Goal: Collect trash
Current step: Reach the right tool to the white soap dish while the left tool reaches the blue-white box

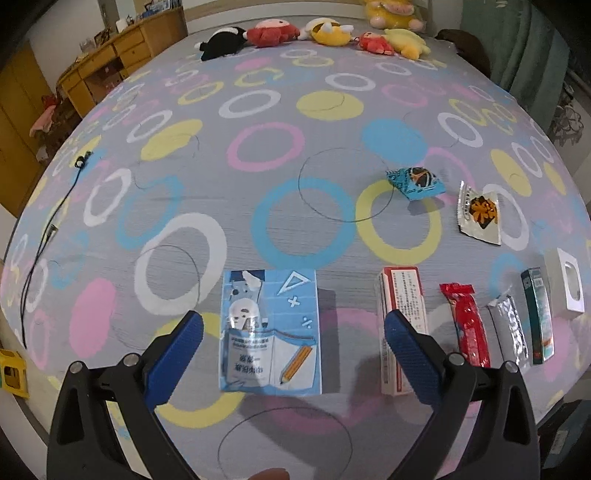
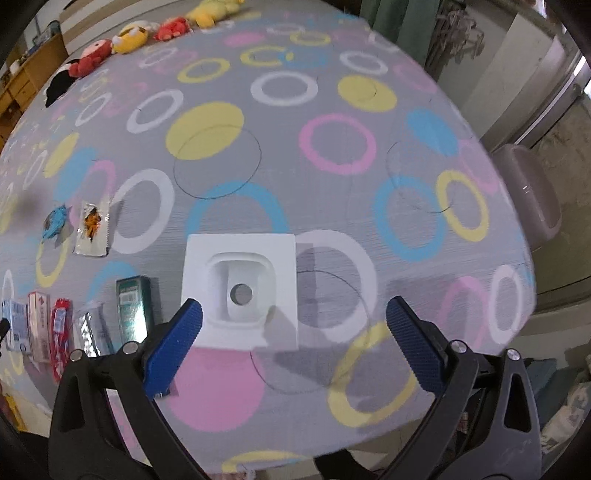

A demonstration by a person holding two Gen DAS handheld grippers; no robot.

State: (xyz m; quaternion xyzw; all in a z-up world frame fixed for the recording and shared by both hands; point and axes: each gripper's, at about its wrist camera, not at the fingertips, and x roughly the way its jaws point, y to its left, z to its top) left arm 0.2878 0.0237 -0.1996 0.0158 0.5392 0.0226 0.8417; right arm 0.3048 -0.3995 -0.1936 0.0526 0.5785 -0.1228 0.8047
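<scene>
My left gripper (image 1: 293, 328) is open, its blue fingers either side of a blue printed packet (image 1: 270, 332) lying flat on the bedsheet. To its right lie a red-and-white box (image 1: 402, 321), a red wrapper (image 1: 468, 325), a silver wrapper (image 1: 511, 328), a green box (image 1: 538, 314) and a white box (image 1: 567, 284). Farther off sit a crumpled blue wrapper (image 1: 415, 181) and a clear orange-printed wrapper (image 1: 480, 214). My right gripper (image 2: 294, 321) is open above the white box (image 2: 240, 291), left finger over its near left corner.
The bed (image 1: 295, 147) has a grey sheet with coloured rings. Plush toys (image 1: 314, 33) line its far edge. A black cable (image 1: 40, 236) lies at the left. A wooden desk (image 1: 122, 51) stands beyond the bed; a pinkish bin (image 2: 532, 195) stands off the right side.
</scene>
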